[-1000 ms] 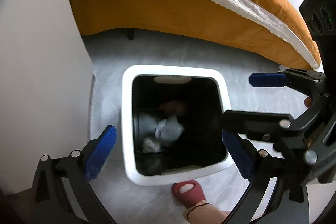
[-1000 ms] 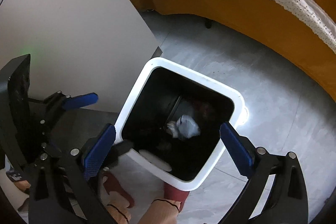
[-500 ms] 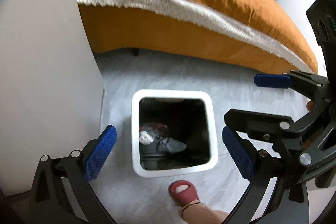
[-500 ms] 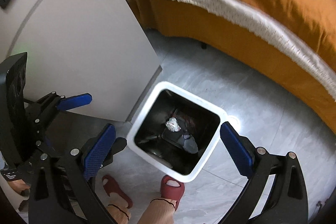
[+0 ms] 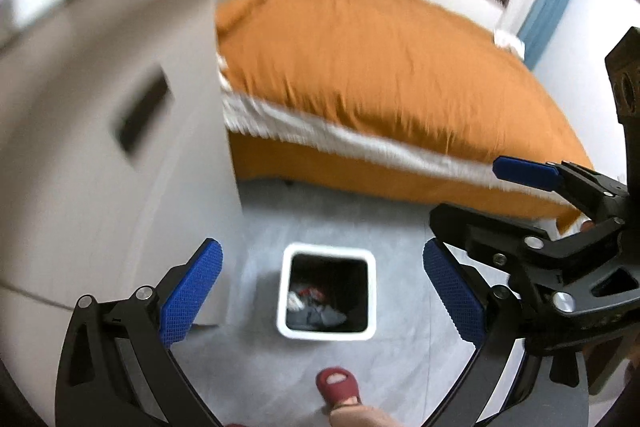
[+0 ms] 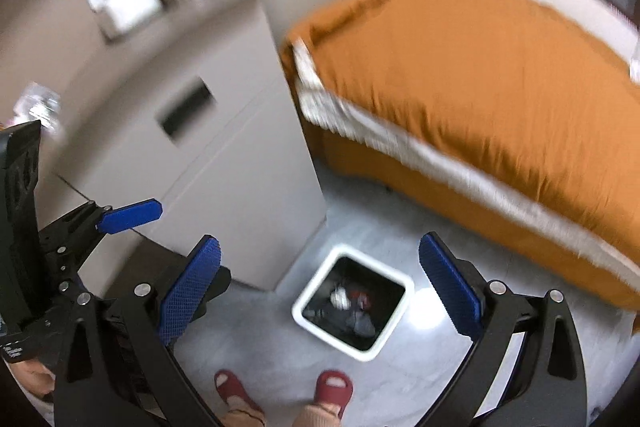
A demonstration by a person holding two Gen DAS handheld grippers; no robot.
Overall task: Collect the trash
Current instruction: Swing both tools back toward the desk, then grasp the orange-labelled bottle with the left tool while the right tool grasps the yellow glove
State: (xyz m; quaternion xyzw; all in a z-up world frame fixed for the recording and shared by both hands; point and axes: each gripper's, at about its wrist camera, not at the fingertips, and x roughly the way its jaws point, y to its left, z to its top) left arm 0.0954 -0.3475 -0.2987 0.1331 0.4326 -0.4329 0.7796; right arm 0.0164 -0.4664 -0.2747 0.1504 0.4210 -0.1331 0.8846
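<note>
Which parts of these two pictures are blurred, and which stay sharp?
Left wrist view: the cabinet and bed smear with motion blur, while the left gripper is crisp. Right wrist view: the same smear on cabinet and bed, the right gripper sharp, floor glare beside the trash bin.

From my remote station, I see a pale grey, glossy floor (image 5: 256, 359) carrying a square white-rimmed waste bin (image 5: 327, 292) with crumpled scraps in its black interior. Just beside it stands a tall light-grey cabinet (image 6: 224, 163); beyond, a bed draped in orange cloth with a white lace band (image 5: 384, 75). A person's feet in red slippers (image 6: 334, 387) stand near the bin.
</note>
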